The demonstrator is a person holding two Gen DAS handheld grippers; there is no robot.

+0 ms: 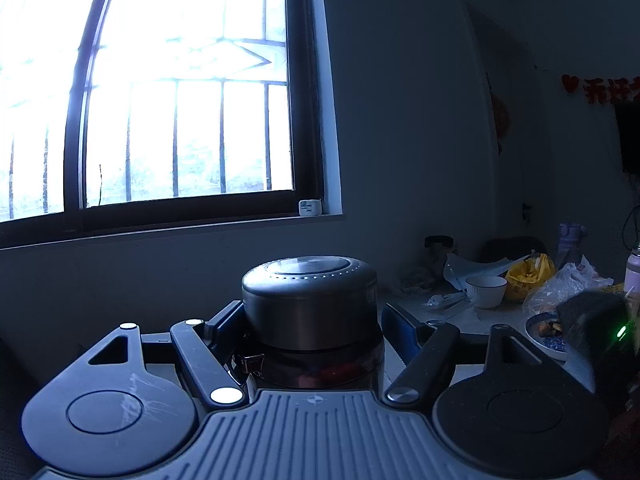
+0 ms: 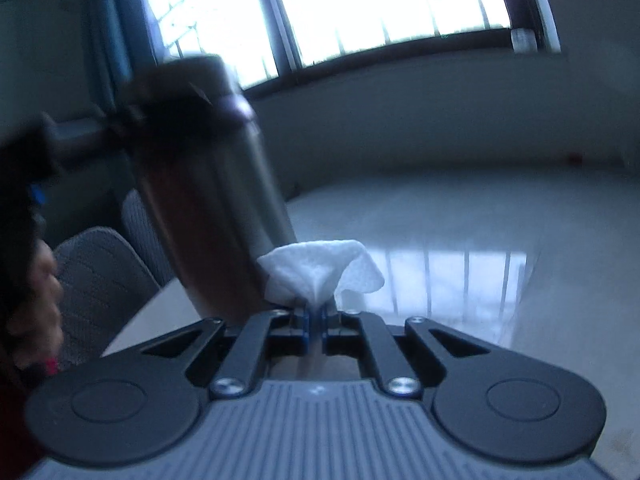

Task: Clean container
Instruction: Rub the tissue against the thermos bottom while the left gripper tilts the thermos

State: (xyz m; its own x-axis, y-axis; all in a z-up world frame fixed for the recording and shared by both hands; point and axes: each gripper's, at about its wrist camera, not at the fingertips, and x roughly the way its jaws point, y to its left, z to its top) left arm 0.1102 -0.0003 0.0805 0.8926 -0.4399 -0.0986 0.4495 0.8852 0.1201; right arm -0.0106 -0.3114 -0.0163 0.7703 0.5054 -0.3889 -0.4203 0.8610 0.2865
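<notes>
A dark metal container (image 1: pixel 310 292) with a rounded steel lid stands upright between the fingers of my left gripper (image 1: pixel 312 336), which is shut on its body just under the lid. In the right wrist view the same container (image 2: pixel 208 200) appears blurred and leaning at the left, above the table. My right gripper (image 2: pixel 316 320) is shut on a crumpled white tissue (image 2: pixel 320 272). The tissue's left edge lies against the lower side of the container. The container's base is hidden behind the right gripper's frame.
A glossy pale table (image 2: pixel 440 240) stretches ahead under a barred window (image 1: pixel 180 100). At its far right are a white cup (image 1: pixel 486 290), a yellow bag (image 1: pixel 530 272), a clear plastic bag (image 1: pixel 568 284) and a blue-patterned plate (image 1: pixel 546 334). Grey chairs (image 2: pixel 100 280) stand at the left.
</notes>
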